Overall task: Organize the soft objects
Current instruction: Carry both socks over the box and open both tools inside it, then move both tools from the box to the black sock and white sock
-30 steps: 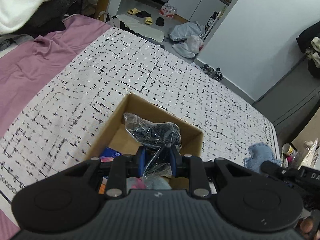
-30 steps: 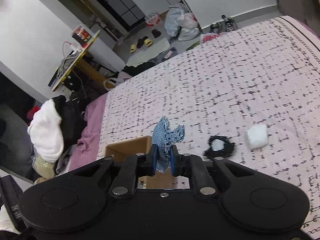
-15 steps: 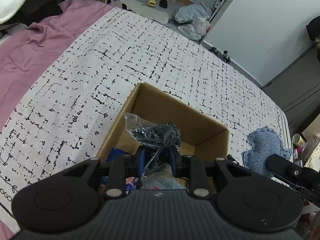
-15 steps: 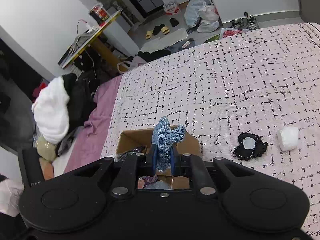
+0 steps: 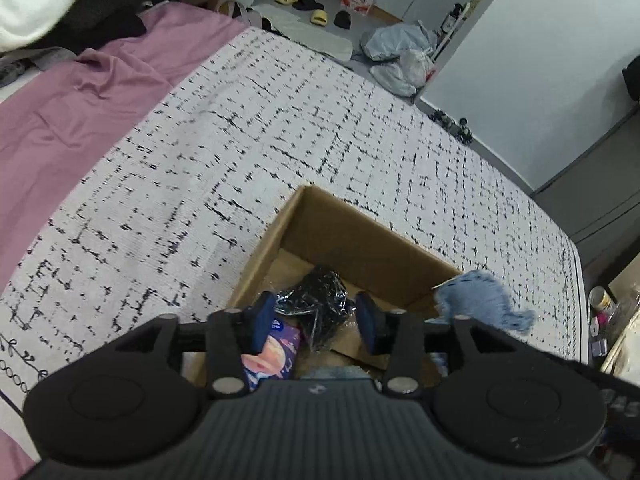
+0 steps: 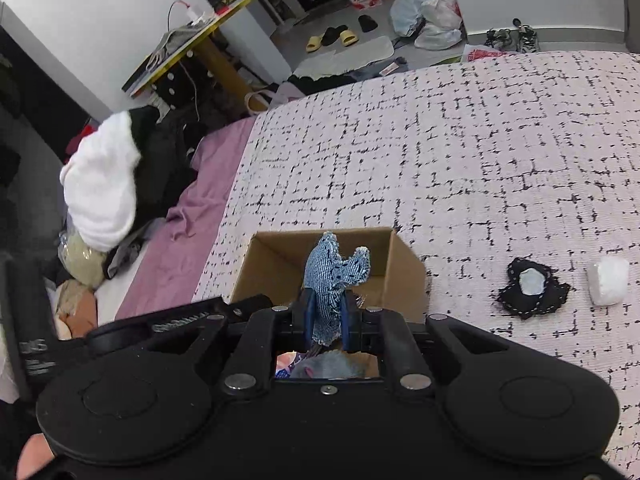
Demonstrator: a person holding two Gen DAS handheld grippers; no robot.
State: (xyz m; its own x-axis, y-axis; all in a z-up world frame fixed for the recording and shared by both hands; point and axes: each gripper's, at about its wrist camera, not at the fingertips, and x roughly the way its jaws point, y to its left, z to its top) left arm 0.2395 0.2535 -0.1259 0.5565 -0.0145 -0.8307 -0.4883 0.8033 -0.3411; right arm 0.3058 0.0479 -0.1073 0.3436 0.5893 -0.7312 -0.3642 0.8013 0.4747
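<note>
A bed with a white cover (image 5: 280, 128) marked by black dashes carries everything. A purple sheet (image 5: 60, 120) is seen along its left edge, and a pile of white and dark clothes (image 6: 104, 184) is seen beyond that edge. On the floor past the far edge, slippers (image 6: 332, 36) and plastic bags (image 6: 428, 12) are seen. On the cover, to the right of the box, a black patch (image 6: 532, 288) with a white centre is laid, and a white lump (image 6: 608, 286) is laid just beside it, apart from it.

An open cardboard box (image 5: 360, 240) is placed on the cover, near the front edge of the bed. Inside it, a black item in clear plastic (image 5: 320, 300), a packet with a purple and pink print (image 5: 272, 352) and something grey below are seen.

The left gripper (image 5: 316, 320) is held over the box. Its jaws have just been opening and are now apart; the plastic item lies between them, and the pads are not pressed on it.

The right gripper (image 6: 326, 320) is closed on a piece of blue denim (image 6: 332, 276), above the near part of the box. The denim is held upright, its long axis going up from the jaws, and its frayed top is spread to the right. In the left view the denim (image 5: 480, 300) is seen at the right corner of the box.
</note>
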